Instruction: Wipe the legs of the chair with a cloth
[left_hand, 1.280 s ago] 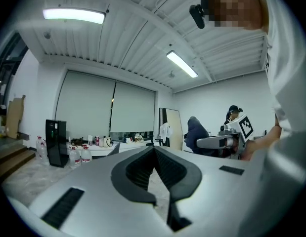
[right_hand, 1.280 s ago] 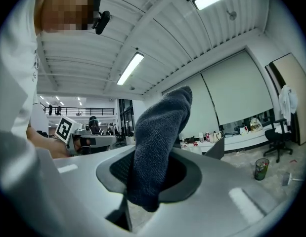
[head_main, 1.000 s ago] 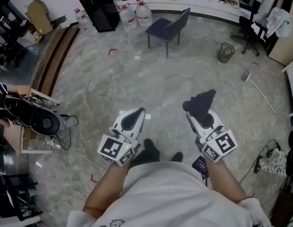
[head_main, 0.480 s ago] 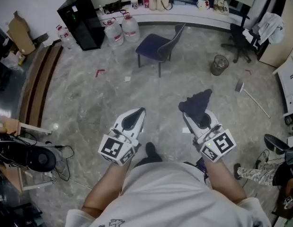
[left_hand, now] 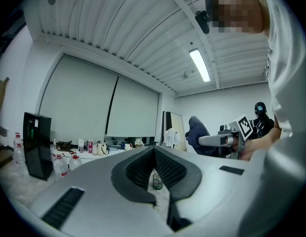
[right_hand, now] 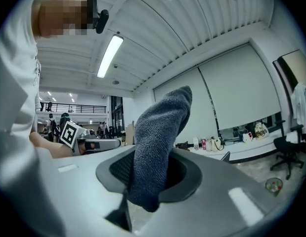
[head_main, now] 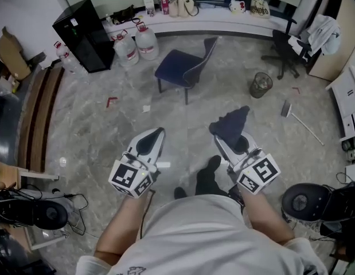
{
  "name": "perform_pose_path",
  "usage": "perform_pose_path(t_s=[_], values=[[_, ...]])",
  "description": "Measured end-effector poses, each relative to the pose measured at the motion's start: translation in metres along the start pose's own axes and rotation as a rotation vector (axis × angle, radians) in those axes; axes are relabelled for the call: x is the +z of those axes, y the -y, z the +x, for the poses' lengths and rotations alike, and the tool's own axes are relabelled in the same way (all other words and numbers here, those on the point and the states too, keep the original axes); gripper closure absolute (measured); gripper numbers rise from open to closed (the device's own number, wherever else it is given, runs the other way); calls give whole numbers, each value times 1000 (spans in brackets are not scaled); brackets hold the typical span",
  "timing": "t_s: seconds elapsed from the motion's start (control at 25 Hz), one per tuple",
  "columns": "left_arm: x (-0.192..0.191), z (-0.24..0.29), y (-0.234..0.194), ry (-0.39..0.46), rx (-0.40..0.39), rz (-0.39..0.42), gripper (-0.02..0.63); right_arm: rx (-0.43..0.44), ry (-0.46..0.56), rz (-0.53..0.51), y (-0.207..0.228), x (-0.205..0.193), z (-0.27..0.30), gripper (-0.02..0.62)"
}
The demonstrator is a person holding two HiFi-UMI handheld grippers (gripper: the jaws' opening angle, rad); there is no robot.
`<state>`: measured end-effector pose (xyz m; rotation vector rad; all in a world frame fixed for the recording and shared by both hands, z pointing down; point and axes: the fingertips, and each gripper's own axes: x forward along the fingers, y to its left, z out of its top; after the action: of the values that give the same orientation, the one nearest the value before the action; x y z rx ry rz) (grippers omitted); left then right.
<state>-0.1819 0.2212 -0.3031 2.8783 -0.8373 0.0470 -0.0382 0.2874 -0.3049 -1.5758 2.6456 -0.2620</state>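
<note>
1. The dark blue chair (head_main: pixel 183 67) stands on the marble-patterned floor (head_main: pixel 97 130) toward its far edge, just short of the long wall counter (head_main: pixel 223 13). It is well apart from both grippers. Its thin metal legs are untouched, so wiping looks not yet begun.

2. The dark grey cloth (head_main: pixel 230 128) is pinched in the right gripper (head_main: pixel 224 138). The right gripper view shows its jaws closed on the terry fabric (right_hand: pixel 157 147), the free end standing up above them. Held by one end, it likely leaves loose fabric to wrap round a leg.

3. The left gripper (head_main: pixel 156 133) is carried level beside the right. In its own view the ribbed pads (left_hand: pixel 167 167) are pressed together at the tips with nothing between them. It probably stays free to steady the chair.

4. Both grippers point ahead at the chair, a carrying pose suited to walking up to it.

5. Beyond the chair, large water bottles (head_main: pixel 137 43) and a black cabinet (head_main: pixel 80 33) stand at the floor's far left corner. A waste bin (head_main: pixel 259 85) and an office chair (head_main: pixel 286 50) stand toward the far right.

6. Writing: none can be read. Each gripper's cube (head_main: pixel 131 178) carries black-and-white square markers. The bottles bear red labels too small to make out, as are the packages on the counter. Red tape corners (head_main: pixel 111 101) mark the floor.
</note>
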Motion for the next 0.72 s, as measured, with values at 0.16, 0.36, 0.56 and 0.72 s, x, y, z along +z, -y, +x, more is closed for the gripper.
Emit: perform_pose_path(t_s=[0.16, 0.36, 0.56, 0.72], values=[[12, 70, -27, 3, 31, 12, 600, 29, -2, 7, 76, 7, 36, 494], [8, 171, -56, 21, 67, 40, 600, 106, 15, -3, 176, 21, 86, 494], [-13, 247, -84, -11, 85, 71, 600, 181, 15, -31, 250, 34, 141, 494], [-41, 293, -114, -48, 105, 50, 600, 202, -17, -38, 291, 29, 166, 494]])
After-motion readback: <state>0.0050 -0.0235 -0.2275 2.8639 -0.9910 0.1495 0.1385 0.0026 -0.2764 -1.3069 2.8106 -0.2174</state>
